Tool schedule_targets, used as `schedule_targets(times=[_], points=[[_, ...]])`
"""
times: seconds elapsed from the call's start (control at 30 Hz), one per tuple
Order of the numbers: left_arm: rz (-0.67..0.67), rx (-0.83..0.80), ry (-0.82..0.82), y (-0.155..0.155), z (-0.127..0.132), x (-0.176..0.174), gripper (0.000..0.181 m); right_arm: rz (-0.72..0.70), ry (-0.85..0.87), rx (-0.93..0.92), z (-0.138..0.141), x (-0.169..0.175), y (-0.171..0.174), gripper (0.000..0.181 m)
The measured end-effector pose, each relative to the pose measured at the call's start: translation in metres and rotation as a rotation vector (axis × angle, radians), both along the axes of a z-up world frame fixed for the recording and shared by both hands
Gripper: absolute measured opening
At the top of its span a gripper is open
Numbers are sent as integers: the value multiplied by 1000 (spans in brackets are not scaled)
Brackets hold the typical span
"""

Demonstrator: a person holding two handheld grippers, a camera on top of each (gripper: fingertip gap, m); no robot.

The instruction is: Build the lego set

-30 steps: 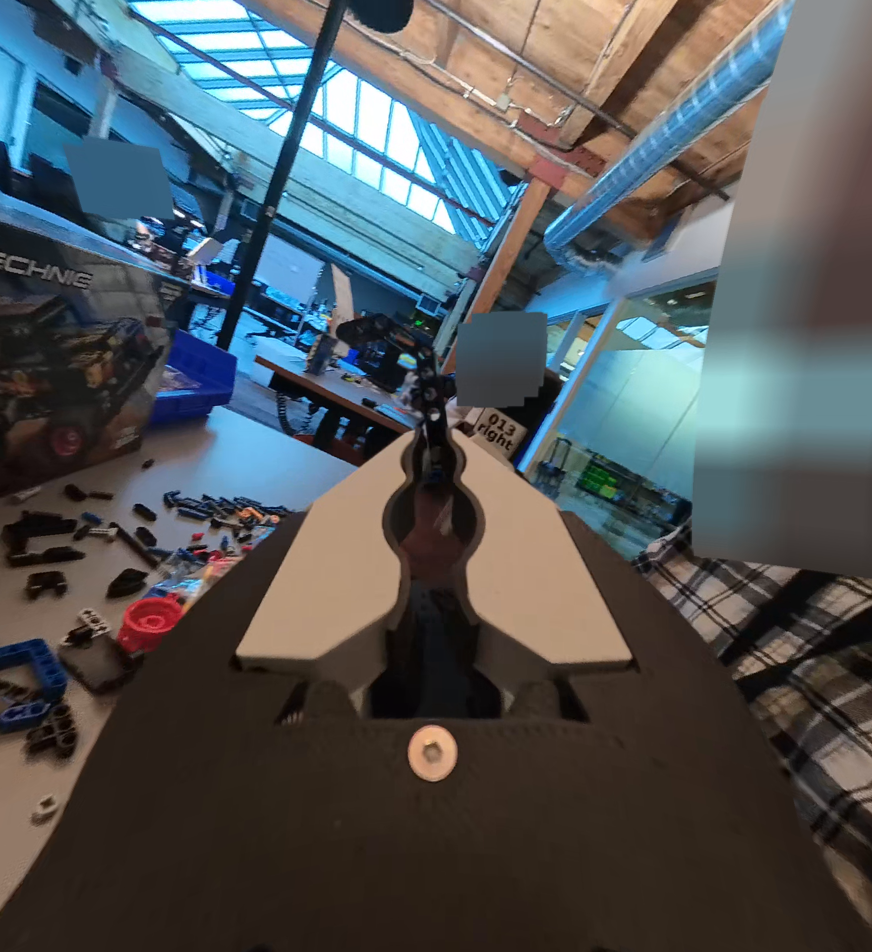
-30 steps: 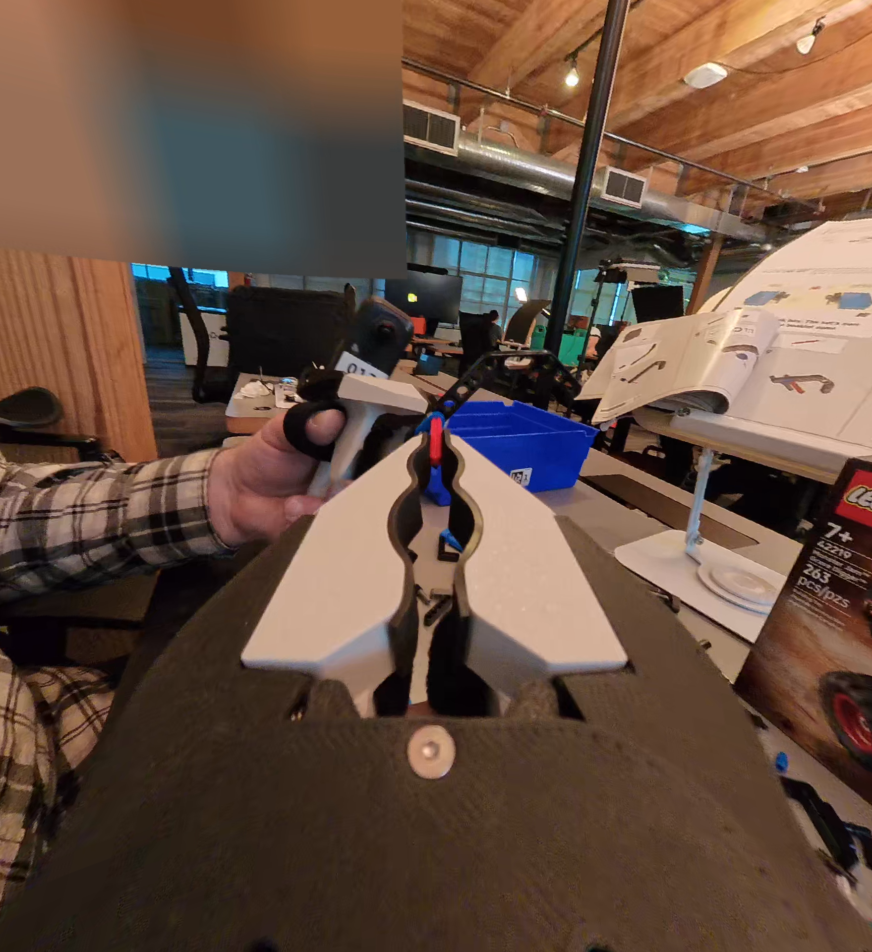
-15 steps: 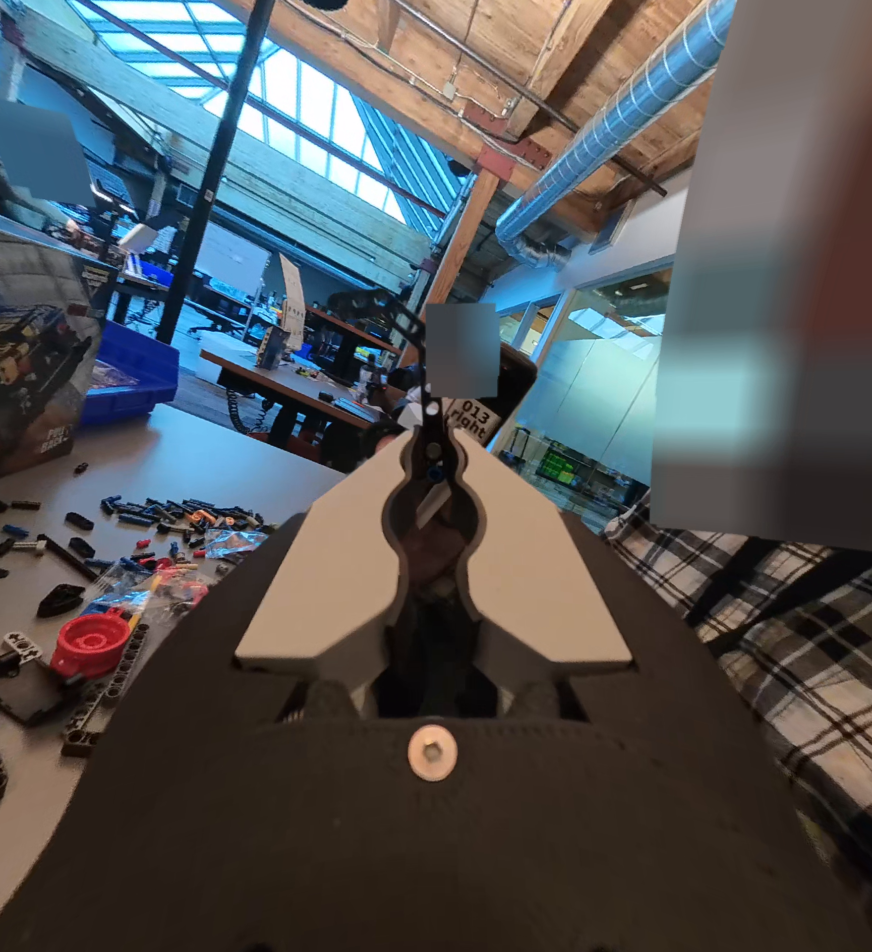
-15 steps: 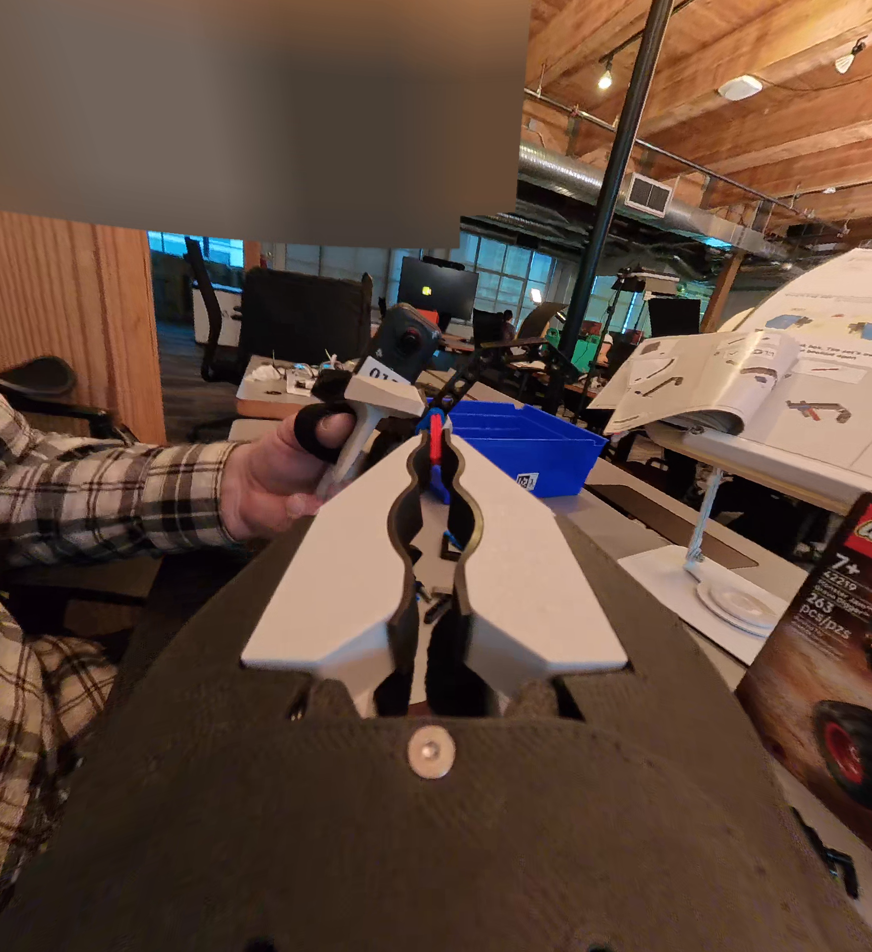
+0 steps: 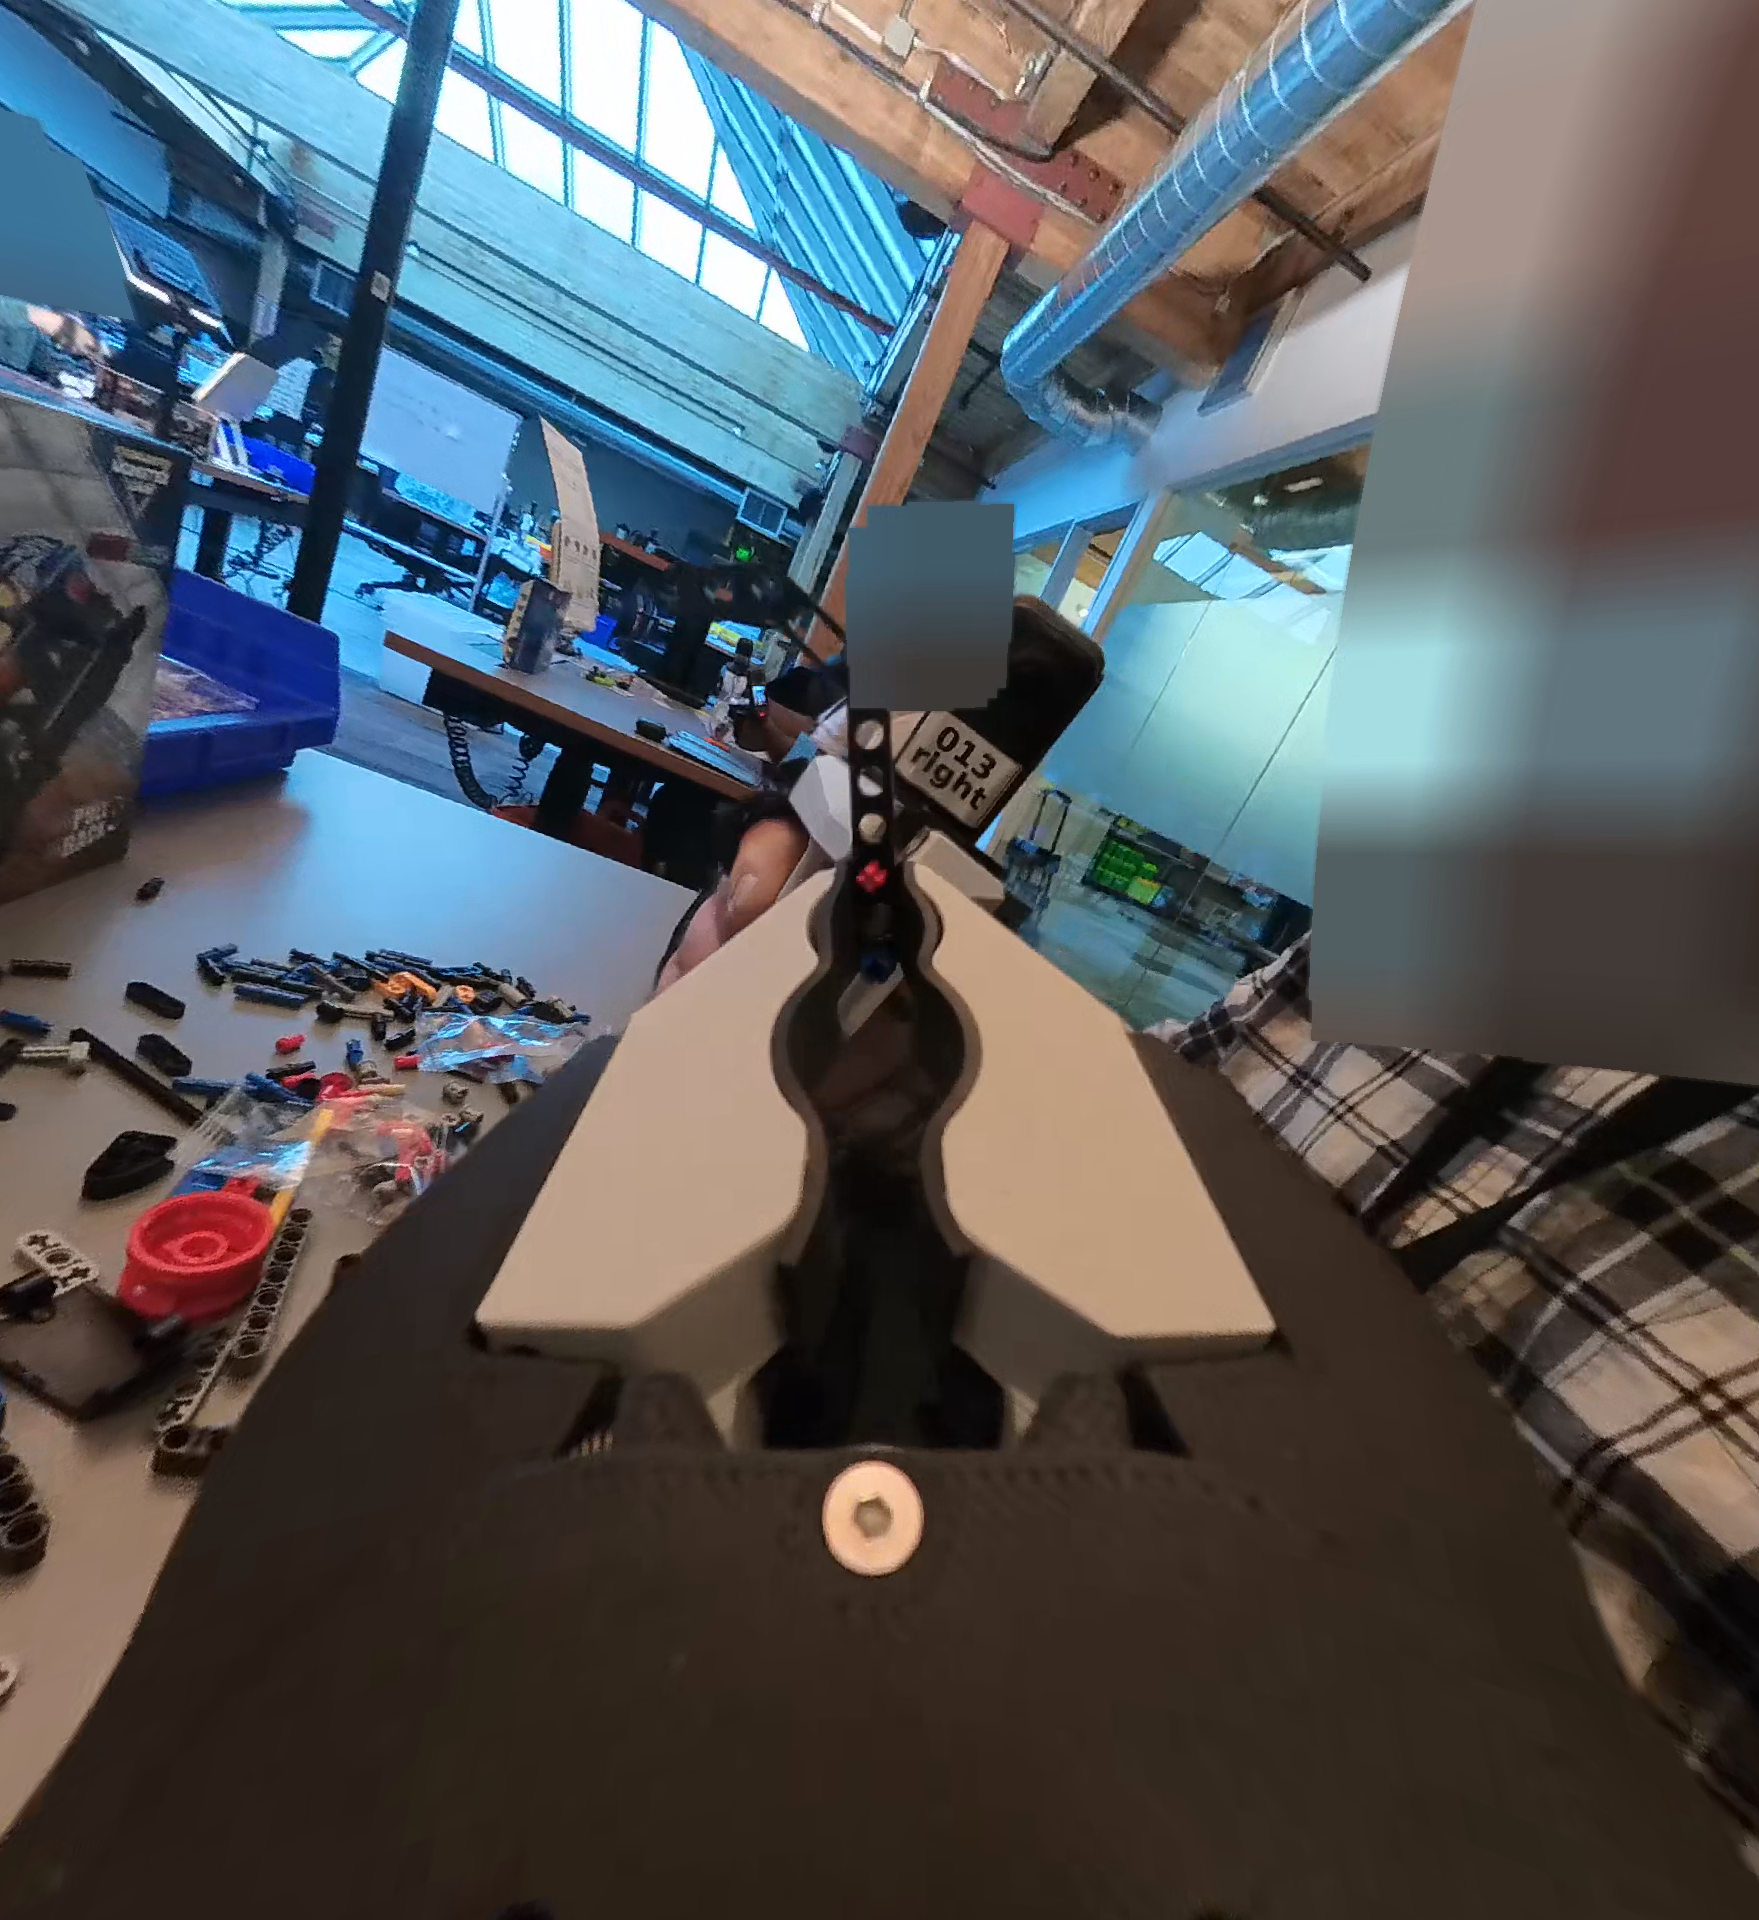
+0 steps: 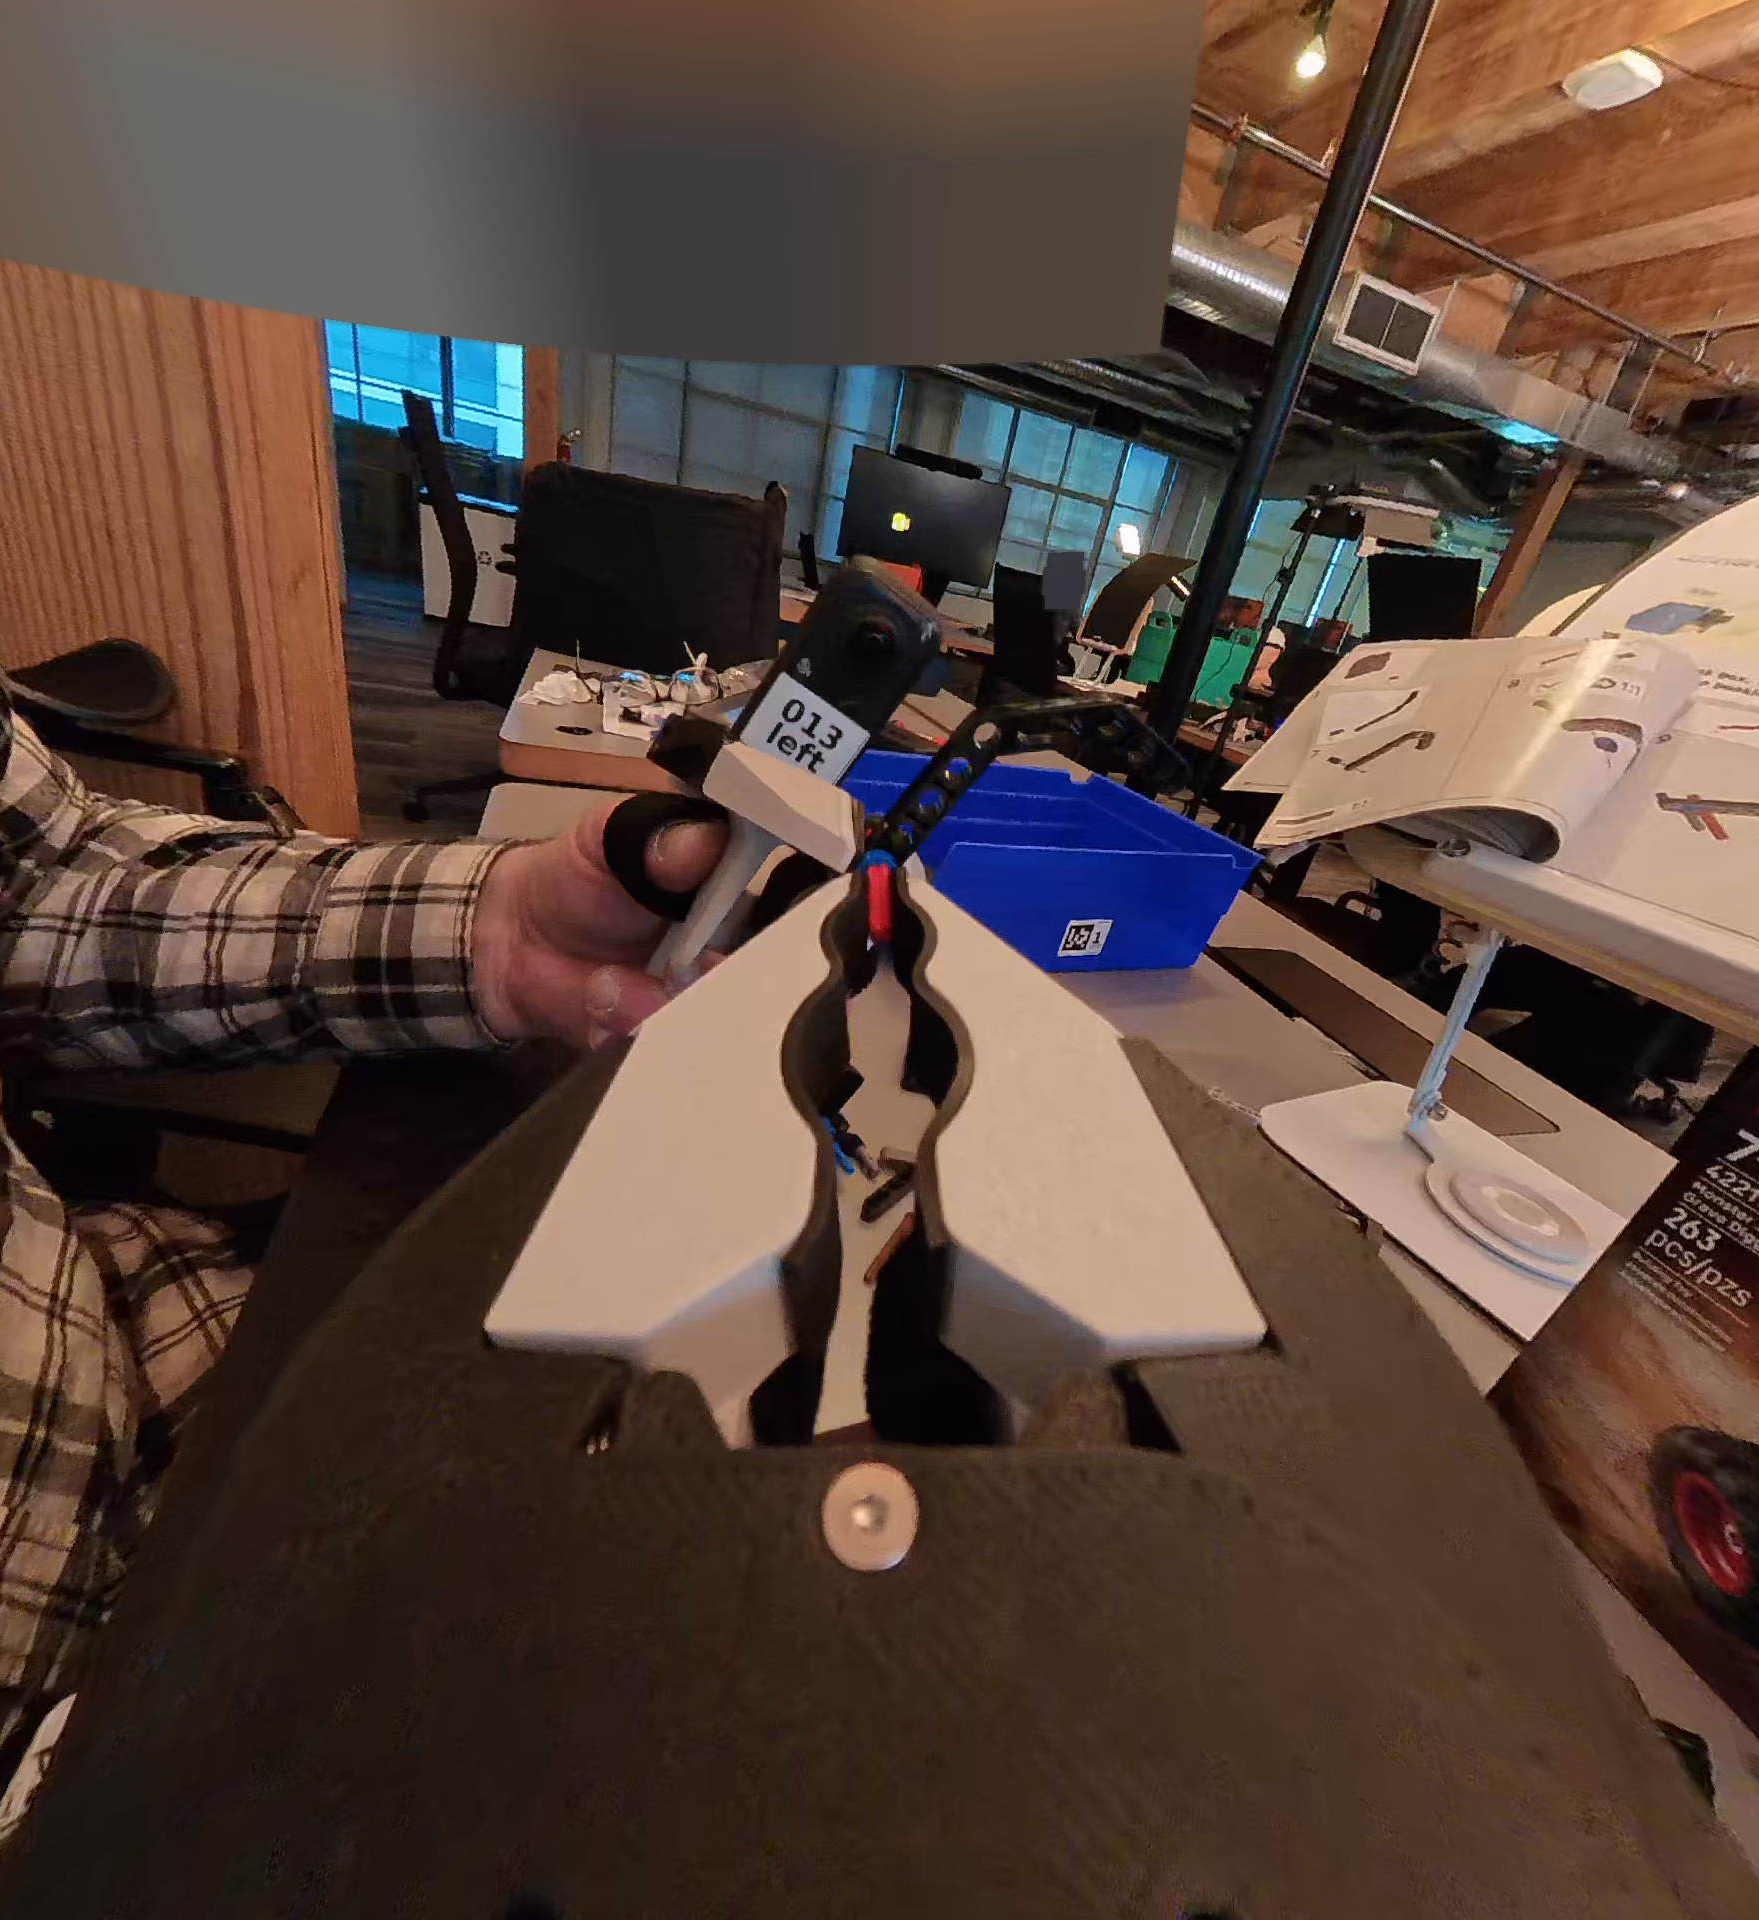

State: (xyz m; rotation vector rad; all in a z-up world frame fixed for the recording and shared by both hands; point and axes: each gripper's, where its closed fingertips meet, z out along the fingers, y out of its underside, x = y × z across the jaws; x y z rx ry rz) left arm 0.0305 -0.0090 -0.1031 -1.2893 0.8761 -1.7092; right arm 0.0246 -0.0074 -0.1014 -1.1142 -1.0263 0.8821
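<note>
Each camera rides close behind its own tongs, tilted up from the tabletop (image 5: 418, 883). The left wrist view faces the right tongs (image 5: 942, 842) at 12 o'clock; the right wrist view faces the left tongs (image 6: 802, 821) at 11 o'clock. Both share the black beam (image 5: 873, 790) (image 6: 942, 774) between them and the blue bin (image 5: 231, 675) (image 6: 1062, 862).
</note>
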Motion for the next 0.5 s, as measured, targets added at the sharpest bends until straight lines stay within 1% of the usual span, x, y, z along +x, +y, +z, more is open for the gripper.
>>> schedule_targets(times=[0.07, 0.1, 0.13, 0.2, 0.27, 0.3, 0.37, 0.47, 0.5], points=[[19, 33, 24, 0, 1, -3, 5, 6, -2, -10, 1, 1, -1, 4], [34, 30, 17, 3, 4, -7, 5, 24, 9, -23, 3, 3, -3, 12], [44, 15, 4, 6, 6, -12, 5, 29, 16, -29, 5, 7, -2, 15], [55, 4, 40, 9, 1, -18, 5, -4, 8, -20, 8, 16, 3, 18], [10, 0, 91, 2, -5, -21, 5, -51, -37, 16, 11, 21, 9, 20], [21, 4, 117, 3, -8, -22, 5, -67, -78, 37, 11, 19, 10, 23], [54, 45, 206, 5, -19, -23, 5, -47, -147, 25, 11, 10, 7, 28], [70, 61, 197, 1, -15, -29, 5, 30, -190, -92, 5, -6, 6, 34], [86, 94, 235, 0, -19, -31, 5, 51, -182, -134, 4, -13, 7, 34]])
